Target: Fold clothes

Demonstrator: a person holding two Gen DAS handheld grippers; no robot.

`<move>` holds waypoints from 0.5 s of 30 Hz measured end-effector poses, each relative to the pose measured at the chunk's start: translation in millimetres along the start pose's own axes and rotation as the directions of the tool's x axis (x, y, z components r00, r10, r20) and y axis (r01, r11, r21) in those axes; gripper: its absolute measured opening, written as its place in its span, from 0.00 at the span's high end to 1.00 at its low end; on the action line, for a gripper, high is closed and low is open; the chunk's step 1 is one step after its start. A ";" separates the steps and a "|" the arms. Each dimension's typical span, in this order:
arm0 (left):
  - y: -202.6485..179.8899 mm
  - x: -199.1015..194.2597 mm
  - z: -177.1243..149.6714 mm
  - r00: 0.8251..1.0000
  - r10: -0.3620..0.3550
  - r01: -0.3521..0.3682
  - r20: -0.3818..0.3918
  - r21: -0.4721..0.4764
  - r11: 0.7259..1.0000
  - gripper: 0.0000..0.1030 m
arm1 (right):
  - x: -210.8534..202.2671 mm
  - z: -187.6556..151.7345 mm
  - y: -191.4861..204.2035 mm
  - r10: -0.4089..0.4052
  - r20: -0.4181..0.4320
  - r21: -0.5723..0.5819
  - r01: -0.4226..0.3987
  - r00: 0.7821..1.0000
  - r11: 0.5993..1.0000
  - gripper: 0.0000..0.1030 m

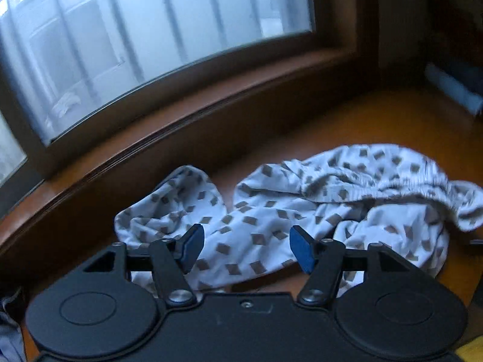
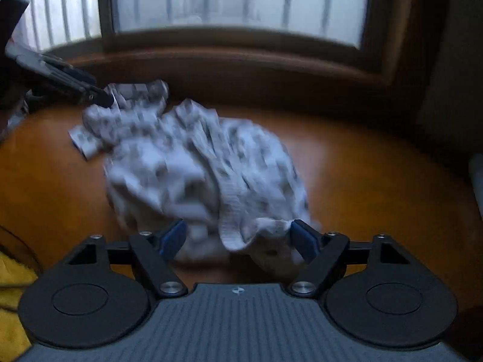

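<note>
A crumpled white garment (image 1: 271, 211) with small brown squares lies on the orange-brown wooden table (image 1: 392, 120). Its elastic waistband bunches at the right in the left wrist view. My left gripper (image 1: 246, 235) hovers open over the garment's near left part, and nothing is pinched between its blue pads (image 1: 193, 241). In the blurred right wrist view the garment (image 2: 187, 157) spreads across the table (image 2: 362, 175). My right gripper (image 2: 238, 232) is open, with the ribbed waistband edge lying loose between its fingers. The left gripper (image 2: 99, 98) shows at the garment's far left end.
A window with a dark wooden sill (image 1: 211, 105) runs along the table's far side. A blue-grey object (image 1: 452, 87) lies at the far right. Yellow cloth (image 2: 12, 286) sits at the near left of the right wrist view, and grey fabric (image 1: 9, 331) at the left wrist view's lower left.
</note>
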State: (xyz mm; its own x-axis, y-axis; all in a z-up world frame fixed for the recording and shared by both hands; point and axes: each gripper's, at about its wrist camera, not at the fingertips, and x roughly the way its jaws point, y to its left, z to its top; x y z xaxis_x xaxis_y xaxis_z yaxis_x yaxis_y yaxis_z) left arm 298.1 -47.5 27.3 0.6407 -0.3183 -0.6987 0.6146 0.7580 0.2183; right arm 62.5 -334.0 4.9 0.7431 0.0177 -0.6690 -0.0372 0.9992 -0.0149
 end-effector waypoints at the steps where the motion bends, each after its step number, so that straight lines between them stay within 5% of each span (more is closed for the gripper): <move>1: -2.5 5.0 3.6 1.000 -0.006 0.006 0.001 0.021 1.000 0.39 | -2.7 -2.5 -4.2 0.002 0.021 0.046 -0.003 1.000 0.999 0.24; 6: -23.1 36.8 18.1 0.999 -0.025 0.030 -0.042 0.126 0.992 0.37 | -10.6 -8.2 -27.0 0.008 0.113 0.217 -0.033 0.994 0.976 0.21; 15: -42.2 82.7 28.2 0.988 -0.130 0.149 -0.081 0.308 0.940 0.27 | 2.5 -14.7 -31.0 -0.031 0.076 0.286 0.008 0.997 0.958 0.20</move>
State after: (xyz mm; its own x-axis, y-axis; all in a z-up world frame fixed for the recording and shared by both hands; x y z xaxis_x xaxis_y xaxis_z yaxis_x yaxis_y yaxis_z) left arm 338.1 -121.9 -20.4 0.5158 -0.3671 -0.7741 0.8148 0.4895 0.3108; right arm 55.7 -365.5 -7.3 0.7925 -0.0104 -0.6097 0.1612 0.9679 0.1930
